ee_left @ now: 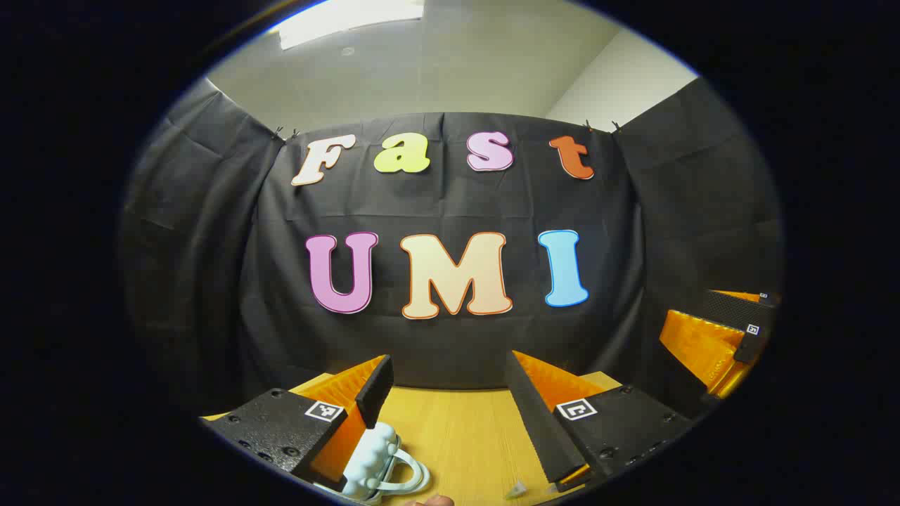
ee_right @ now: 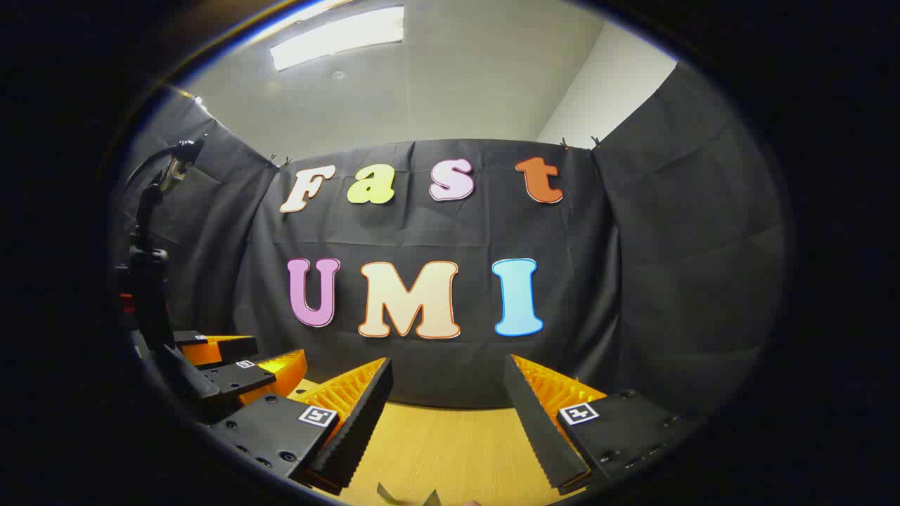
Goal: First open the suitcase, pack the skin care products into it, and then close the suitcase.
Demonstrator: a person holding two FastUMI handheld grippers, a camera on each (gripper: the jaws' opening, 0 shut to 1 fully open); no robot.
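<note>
Nearest the lens, at the bottom edge of the left gripper view: a small pale-blue suitcase (ee_left: 376, 460) with a bumpy shell and a looped handle, lying on the wooden table (ee_left: 457, 436) and partly hidden behind the left-hand finger. Just right of it along the same edge, a sliver of a hand (ee_left: 430, 500) and a small pale scrap, too small to identify. Left gripper (ee_left: 450, 411) above these, fingers spread wide with bare table between them, pinching nothing. Right gripper (ee_left: 724, 337) at the right edge of that view, raised above the table, its spread not readable from there.

In the right gripper view: right gripper (ee_right: 450, 414) at the bottom, fingers likewise wide apart and empty, over the table (ee_right: 450, 443). Lower left of that frame, the left gripper (ee_right: 232, 369), with a dark stand (ee_right: 151, 274) rising behind it. Something small and dark at the very bottom centre, unclear.
</note>
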